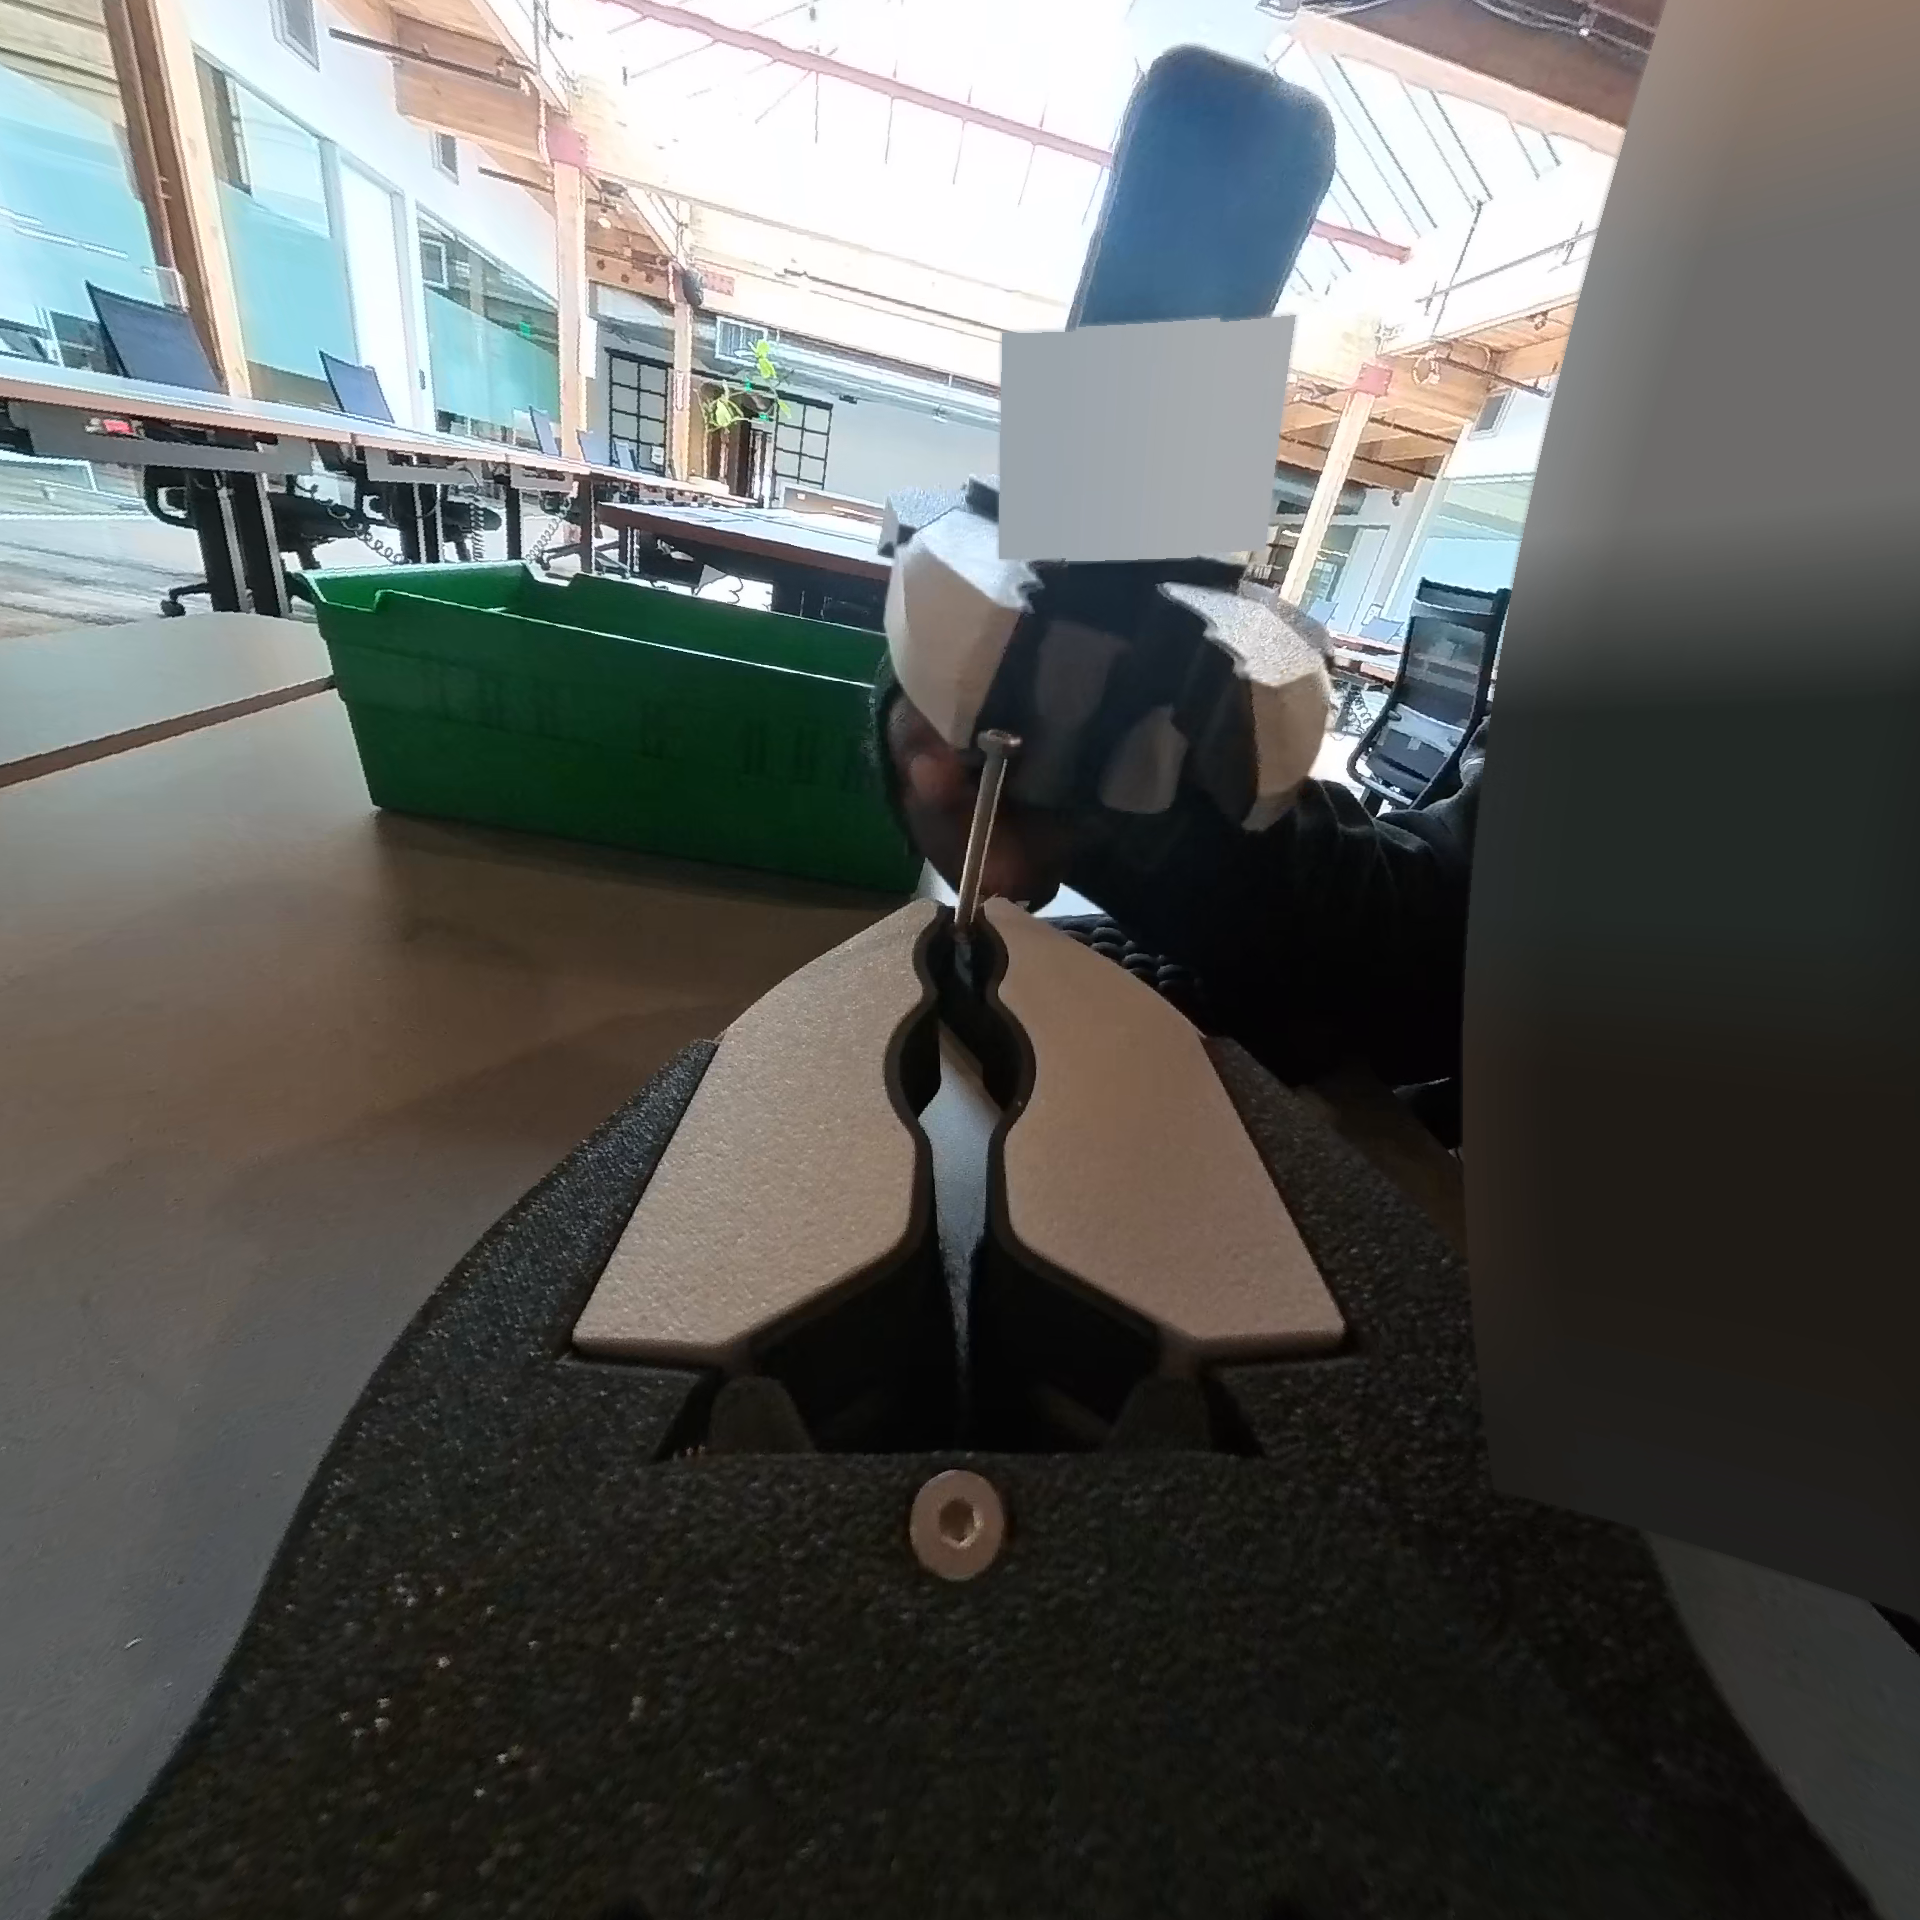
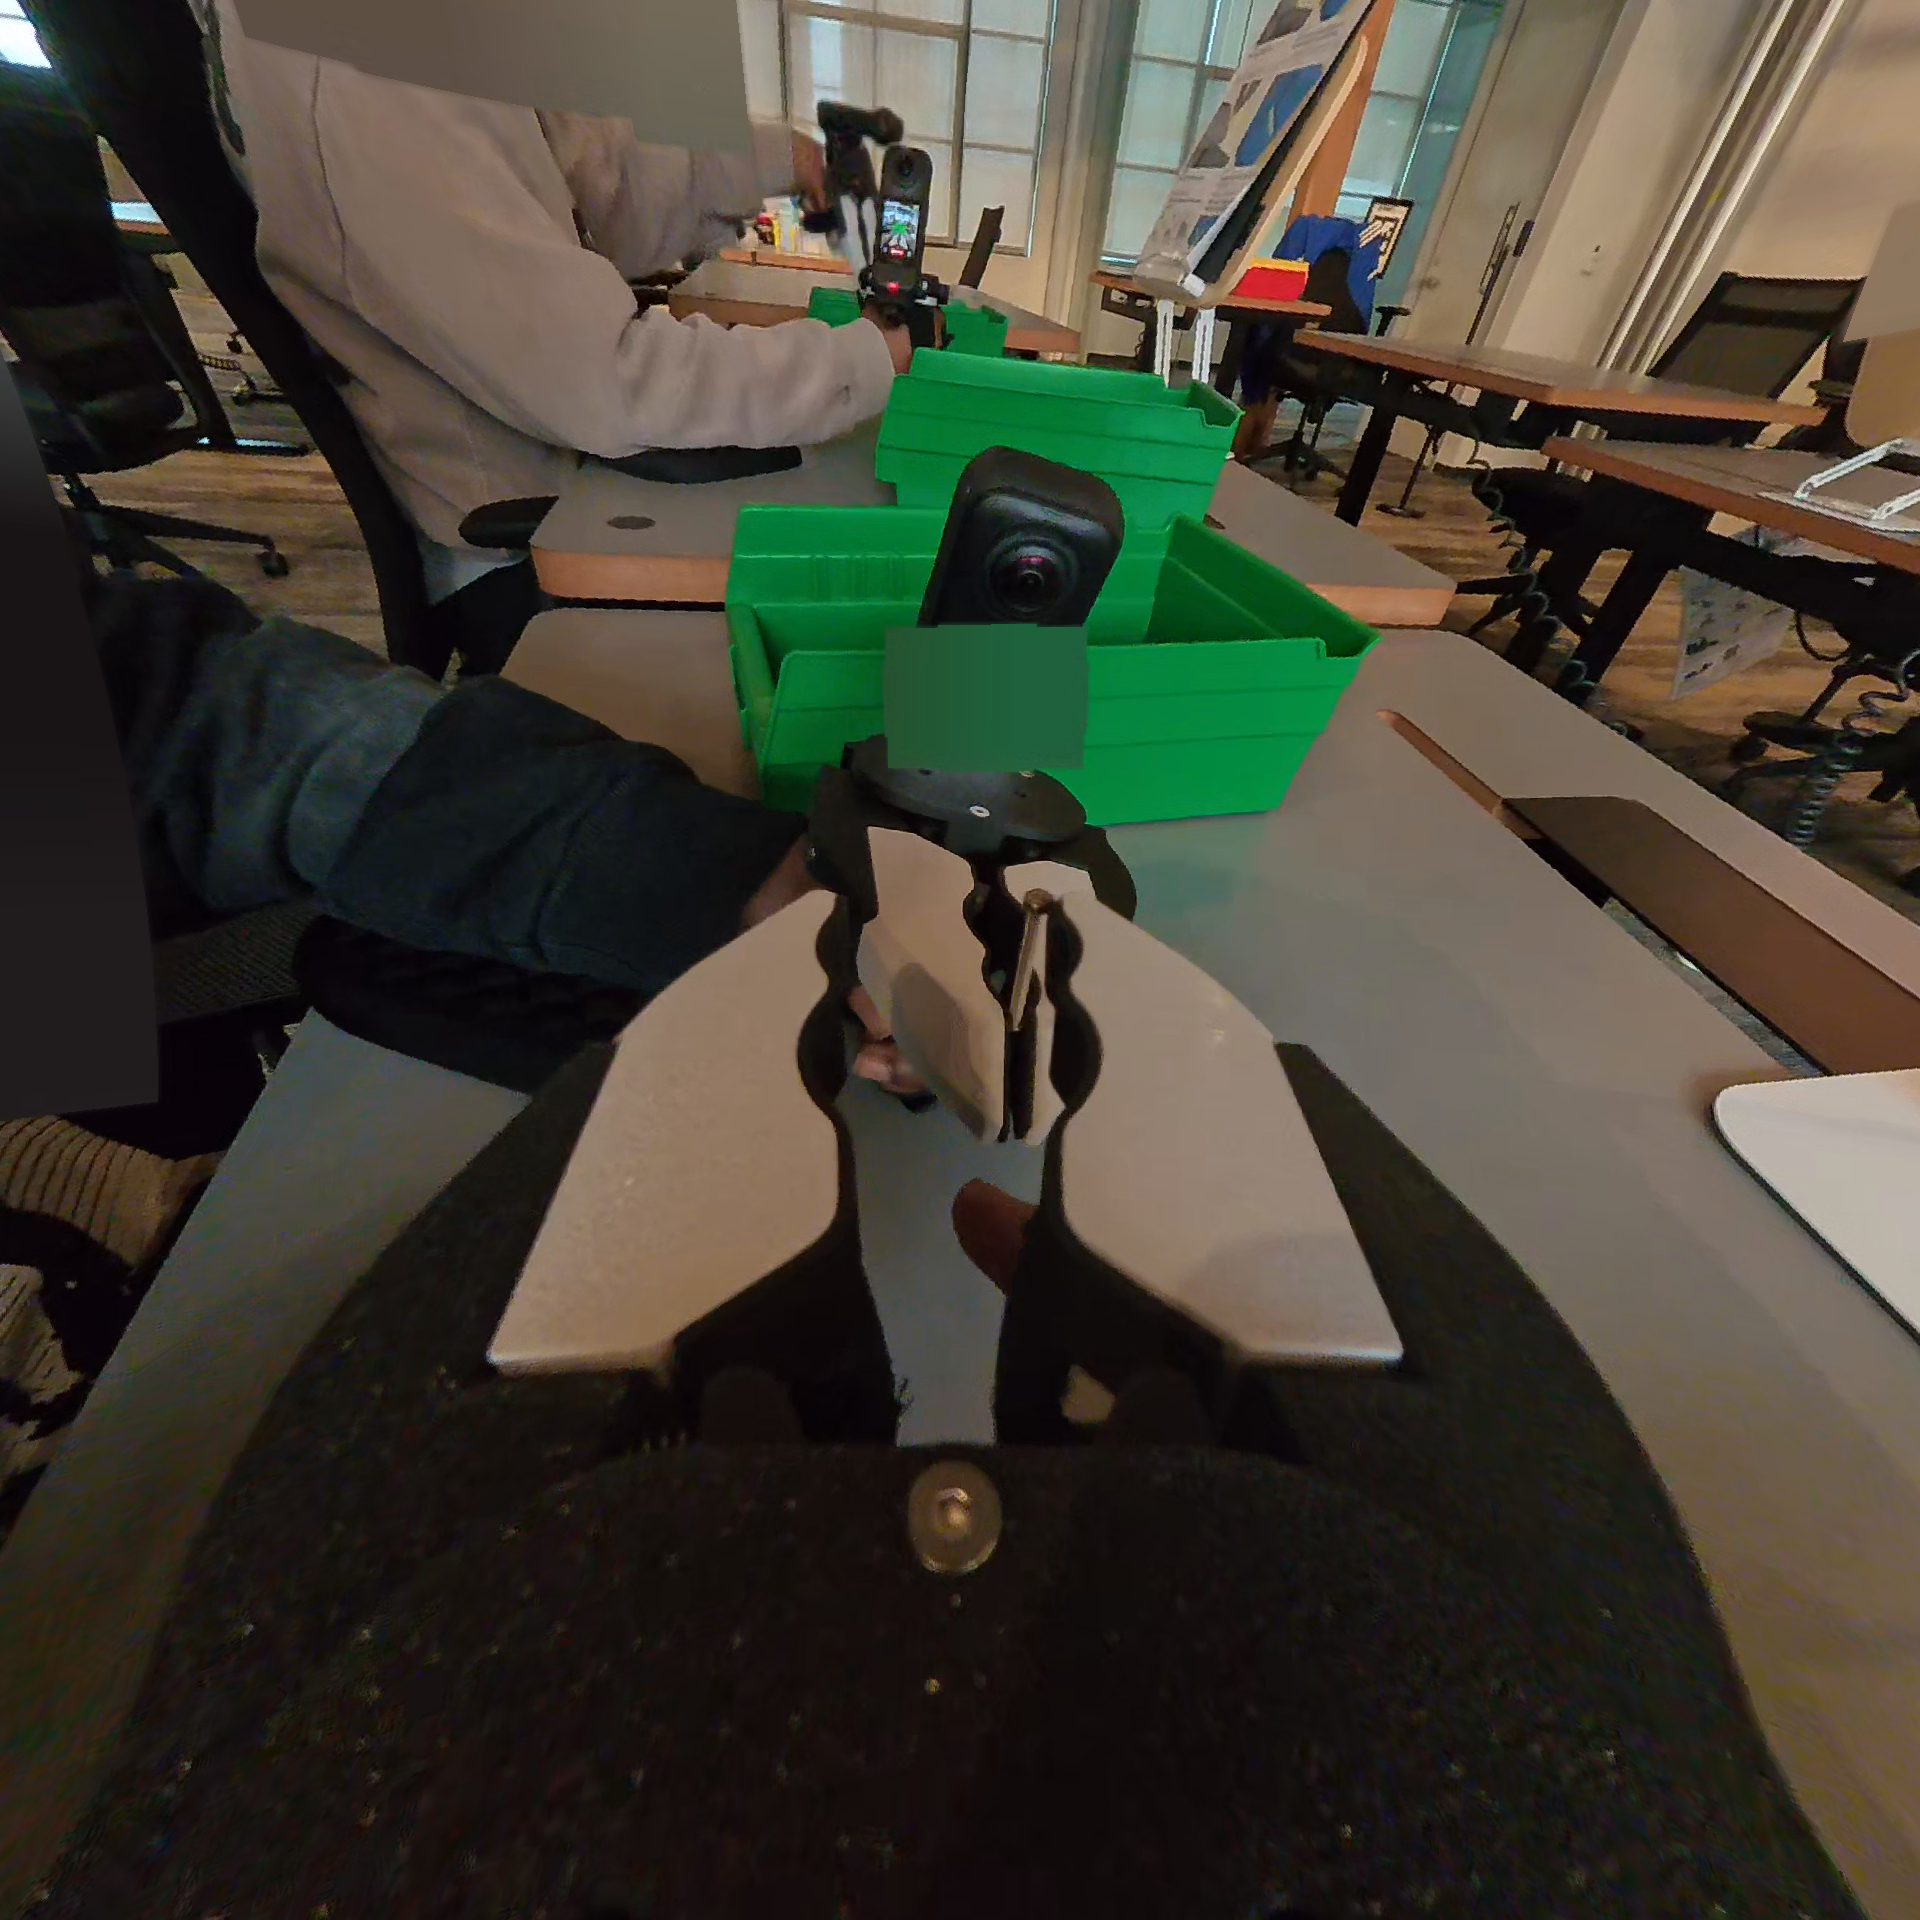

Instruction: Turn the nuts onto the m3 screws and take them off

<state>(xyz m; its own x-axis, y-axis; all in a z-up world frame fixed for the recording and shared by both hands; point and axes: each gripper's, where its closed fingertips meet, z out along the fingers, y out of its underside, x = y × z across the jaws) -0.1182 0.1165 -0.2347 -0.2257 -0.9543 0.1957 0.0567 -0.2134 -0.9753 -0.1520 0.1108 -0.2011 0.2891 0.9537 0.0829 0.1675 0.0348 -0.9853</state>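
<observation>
My left gripper (image 1: 966, 914) is shut on a thin metal screw (image 1: 982, 821). The screw stands up from the fingertips, tilted a little right, with its head on top. In the right wrist view the left gripper (image 2: 1003, 1122) points toward the camera, with the screw (image 2: 1029, 966) pinched in the seam between its fingers. My right gripper (image 2: 951, 914) is open, its fingers standing on either side of the left gripper's fingers and the screw. It also shows in the left wrist view (image 1: 1112, 707), just behind the screw's head. I see no nut.
A green plastic bin (image 2: 1195, 727) stands on the grey table (image 2: 1403, 987) just behind the grippers and also shows in the left wrist view (image 1: 603, 707). A second green bin (image 2: 1049, 426) and another person (image 2: 468, 260) are farther back. A white flat object (image 2: 1829, 1164) lies at the right edge. One gripper's finger ends stand about 4 cm off the other's.
</observation>
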